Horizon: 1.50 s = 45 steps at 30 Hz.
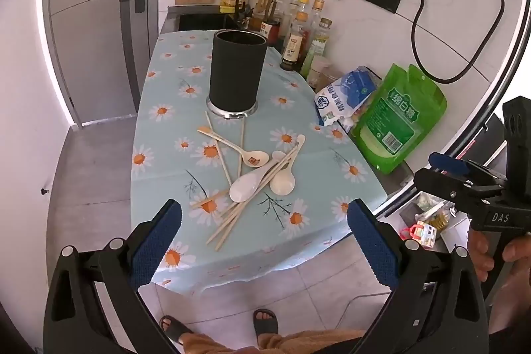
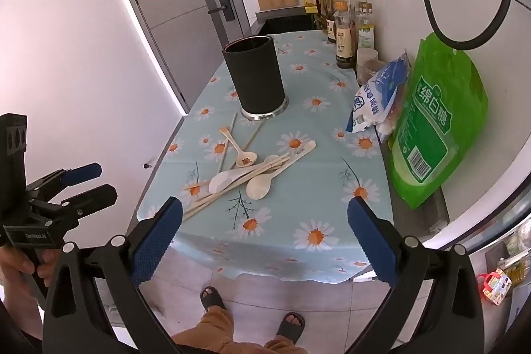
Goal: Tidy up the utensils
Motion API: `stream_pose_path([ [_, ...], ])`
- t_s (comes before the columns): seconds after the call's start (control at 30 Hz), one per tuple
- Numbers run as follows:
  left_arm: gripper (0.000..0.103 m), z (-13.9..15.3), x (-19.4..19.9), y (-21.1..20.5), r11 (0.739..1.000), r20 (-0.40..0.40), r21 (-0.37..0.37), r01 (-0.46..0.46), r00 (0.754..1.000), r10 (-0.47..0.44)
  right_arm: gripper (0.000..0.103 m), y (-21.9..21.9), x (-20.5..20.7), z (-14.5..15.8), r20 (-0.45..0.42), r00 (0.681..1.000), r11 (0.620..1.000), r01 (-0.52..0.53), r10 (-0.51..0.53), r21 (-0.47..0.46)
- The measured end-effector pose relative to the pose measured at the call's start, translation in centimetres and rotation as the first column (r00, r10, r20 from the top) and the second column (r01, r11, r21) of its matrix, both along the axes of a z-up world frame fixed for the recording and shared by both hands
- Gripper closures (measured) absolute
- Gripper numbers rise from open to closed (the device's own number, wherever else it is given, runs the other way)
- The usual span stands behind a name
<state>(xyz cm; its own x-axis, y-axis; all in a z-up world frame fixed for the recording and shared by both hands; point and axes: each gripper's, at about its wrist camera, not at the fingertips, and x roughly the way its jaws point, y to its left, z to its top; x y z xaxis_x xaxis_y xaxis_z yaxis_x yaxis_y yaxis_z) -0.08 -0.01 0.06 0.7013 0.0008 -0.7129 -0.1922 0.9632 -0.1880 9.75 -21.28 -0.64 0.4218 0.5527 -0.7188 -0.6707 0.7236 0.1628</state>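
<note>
Now both tools stand wide and hold nothing. The left gripper (image 1: 264, 214) hangs above the near edge of the counter, its blue pads (image 1: 156, 244) far apart. The right gripper (image 2: 265, 214) is the same, beside it at the same edge. On the daisy tablecloth (image 1: 166, 108) lies a loose pile of pale spoons (image 1: 245, 186) and chopsticks (image 1: 232, 218), crossing each other, near the front part of the cloth. Behind the pile the black holder (image 1: 237, 72) stands upright on a silver base. At the wall side are a green bag (image 1: 398, 118), a blue-white bag (image 1: 345, 95) and bottles (image 1: 295, 35).
</note>
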Motion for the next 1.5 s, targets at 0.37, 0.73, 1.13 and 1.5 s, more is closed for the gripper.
stream_pose_path([
  [0.37, 0.007, -0.7, -0.8, 0.0, 1.000, -0.018, -0.003, -0.011, 1.000, 0.011, 0.004, 0.0, 0.1, -0.6, -0.022, 1.000, 1.000, 0.008, -0.008, 0.013],
  [0.73, 0.006, -0.5, -0.8, 0.2, 1.000, -0.014, -0.005, -0.029, 0.999, 0.029, 0.004, 0.1, 0.1, -0.8, -0.035, 0.999, 1.000, -0.005, 0.005, 0.007],
  [1.13, 0.007, -0.4, -0.8, 0.0, 1.000, -0.021, -0.018, -0.020, 1.000, 0.020, 0.004, 0.2, 0.1, -0.9, -0.037, 0.999, 1.000, -0.008, 0.008, 0.000],
  [1.5, 0.006, -0.4, -0.5, -0.4, 1.000, -0.025, -0.017, -0.018, 1.000, 0.017, 0.004, 0.4, 0.5, -1.3, -0.048, 0.999, 1.000, -0.019, 0.018, -0.011],
])
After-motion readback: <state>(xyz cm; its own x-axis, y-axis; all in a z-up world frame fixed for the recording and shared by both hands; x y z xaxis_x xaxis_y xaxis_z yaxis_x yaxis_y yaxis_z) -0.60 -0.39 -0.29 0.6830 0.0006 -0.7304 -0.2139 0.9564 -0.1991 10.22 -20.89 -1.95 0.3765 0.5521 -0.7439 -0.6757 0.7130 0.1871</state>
